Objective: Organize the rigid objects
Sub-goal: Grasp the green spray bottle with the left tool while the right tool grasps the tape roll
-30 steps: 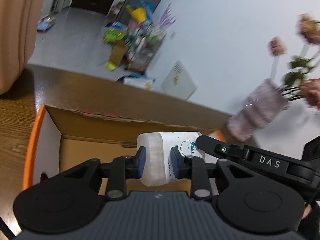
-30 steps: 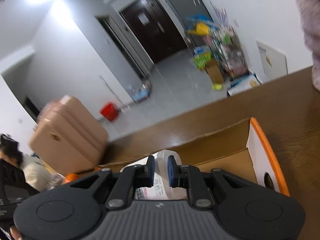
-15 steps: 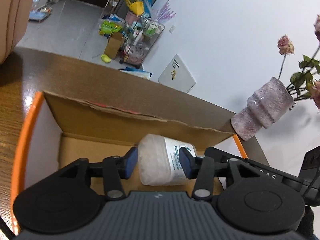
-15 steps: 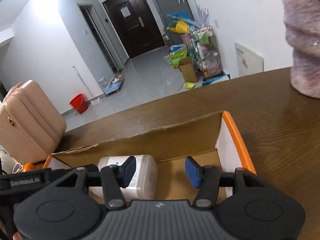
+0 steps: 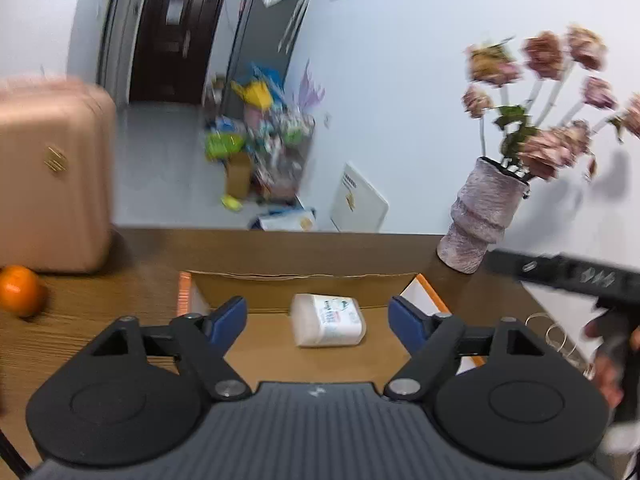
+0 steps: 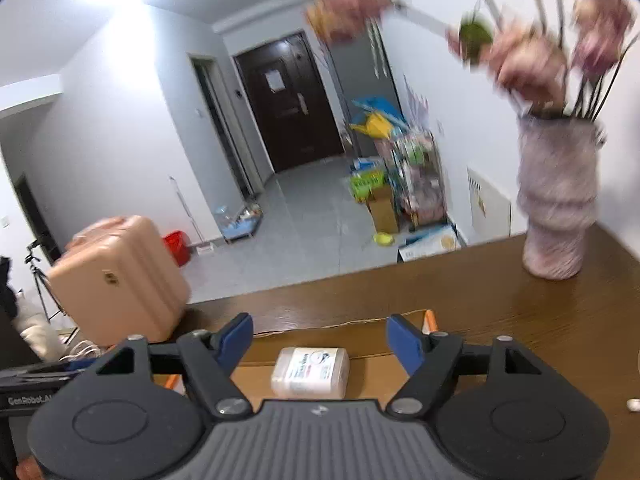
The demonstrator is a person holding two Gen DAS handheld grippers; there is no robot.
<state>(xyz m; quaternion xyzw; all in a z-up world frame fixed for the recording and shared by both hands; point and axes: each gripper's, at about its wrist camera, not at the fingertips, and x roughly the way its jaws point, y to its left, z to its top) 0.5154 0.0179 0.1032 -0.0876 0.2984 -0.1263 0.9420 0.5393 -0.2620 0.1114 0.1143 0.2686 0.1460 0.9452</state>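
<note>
A white bottle (image 5: 327, 320) is lying on its side on the floor of an open cardboard box (image 5: 304, 284) with orange-edged flaps, label facing up. The box is sitting on a brown wooden counter (image 5: 100, 320).

The left gripper (image 5: 318, 316) is hovering over the near side of the box; its blue-padded fingers (image 5: 230, 314) are spreading wide, with the bottle lying below and apart from them, untouched. The right gripper (image 6: 319, 340) is doing likewise, its fingers (image 6: 402, 340) opening wide with nothing clamped between them (in its own view the bottle (image 6: 310, 372) is resting in the box beyond the pads).

A vase (image 5: 480, 220) of pink flowers is standing on the counter beyond the box's right corner. An orange (image 5: 20, 290) is lying at the left, just beside a tan suitcase (image 5: 52, 176).
</note>
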